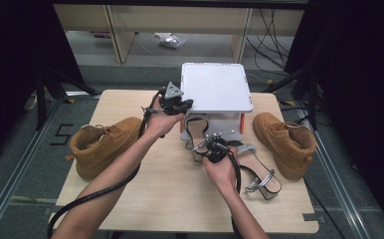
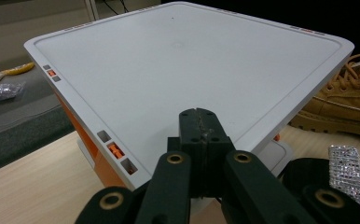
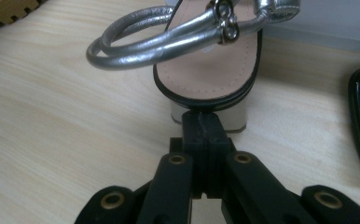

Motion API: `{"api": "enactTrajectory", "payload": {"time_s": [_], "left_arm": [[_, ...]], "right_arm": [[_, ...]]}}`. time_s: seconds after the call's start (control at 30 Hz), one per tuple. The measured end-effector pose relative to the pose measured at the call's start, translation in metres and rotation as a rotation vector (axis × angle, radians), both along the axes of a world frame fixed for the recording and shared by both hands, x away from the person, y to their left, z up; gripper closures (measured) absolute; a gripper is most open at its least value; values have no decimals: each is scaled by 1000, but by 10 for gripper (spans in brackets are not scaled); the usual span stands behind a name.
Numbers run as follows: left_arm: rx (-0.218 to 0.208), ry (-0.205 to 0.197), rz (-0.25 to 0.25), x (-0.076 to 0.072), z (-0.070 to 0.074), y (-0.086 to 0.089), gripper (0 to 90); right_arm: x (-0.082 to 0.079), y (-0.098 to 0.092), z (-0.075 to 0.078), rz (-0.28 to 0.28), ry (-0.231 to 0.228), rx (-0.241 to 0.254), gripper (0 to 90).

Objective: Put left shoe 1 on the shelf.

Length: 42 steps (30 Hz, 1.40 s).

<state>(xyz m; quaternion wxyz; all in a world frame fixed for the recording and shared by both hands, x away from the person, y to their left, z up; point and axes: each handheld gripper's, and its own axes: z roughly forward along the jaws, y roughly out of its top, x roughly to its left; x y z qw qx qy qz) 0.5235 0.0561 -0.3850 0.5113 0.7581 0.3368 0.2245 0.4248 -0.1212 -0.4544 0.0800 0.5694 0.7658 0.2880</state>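
Observation:
A silver-strapped sandal (image 3: 211,70) with a pale block heel stands right in front of my right gripper (image 3: 201,122), whose jaws are shut with nothing between them, their tips at the heel. In the high view this sandal (image 1: 196,130) stands before the white box, with the right gripper (image 1: 205,146) just behind it. A second sandal (image 1: 259,175) with a sparkly strap lies to the right. My left gripper (image 1: 186,103) is shut and empty, hovering at the front left edge of the box's white lid (image 2: 187,60). Its tip (image 2: 199,117) points over the lid.
A tan boot (image 1: 103,145) lies at the table's left and another (image 1: 285,142) at its right, also seen beside the box (image 2: 350,100). The box has orange sides (image 2: 108,170). Bare wooden tabletop (image 1: 170,194) spreads toward the person. Cables trail from both grippers.

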Motion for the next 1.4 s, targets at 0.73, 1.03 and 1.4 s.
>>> {"api": "enactTrajectory", "payload": {"time_s": [0.73,1.03,1.4], "left_arm": [[-1,4,0,0,0,0,899],[-4,2,1,0,0,0,899],[-2,3,0,0,0,0,899]], "right_arm": [[25,11,5,-14,-75,-4,900],[30,15,8,-41,-94,0,900],[36,16,9,-69,-102,-10,900]]}}
